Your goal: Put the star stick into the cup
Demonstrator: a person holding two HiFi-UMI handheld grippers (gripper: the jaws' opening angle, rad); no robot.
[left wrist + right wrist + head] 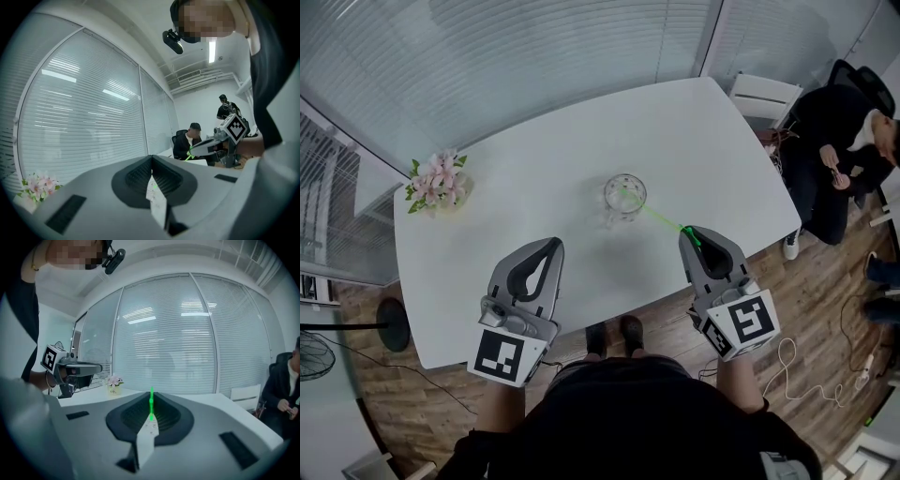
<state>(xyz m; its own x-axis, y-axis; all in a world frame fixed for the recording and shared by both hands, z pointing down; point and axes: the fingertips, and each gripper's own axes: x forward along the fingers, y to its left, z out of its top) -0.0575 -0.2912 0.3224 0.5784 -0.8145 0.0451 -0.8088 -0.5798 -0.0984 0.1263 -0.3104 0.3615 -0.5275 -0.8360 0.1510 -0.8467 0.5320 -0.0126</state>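
Observation:
A clear glass cup (pixel 624 199) stands near the middle of the white table (pixel 534 178). A thin green star stick (pixel 661 217) runs slantwise from the cup's mouth down to my right gripper (pixel 690 232), which is shut on its near end. The far end lies within the cup's rim; how deep it reaches I cannot tell. In the right gripper view the stick (pixel 151 405) stands up between the closed jaws of the right gripper (pixel 151 393). My left gripper (pixel 555 242) hovers over the table's front left, shut with nothing in it. The left gripper view shows the right gripper (pixel 191 152) and the stick (pixel 189 156).
A small pot of pink flowers (pixel 439 183) sits at the table's far left corner. A seated person (pixel 834 159) and a white chair (pixel 764 94) are off the table's right end. A fan base (pixel 394 323) and cables (pixel 787 361) lie on the wooden floor.

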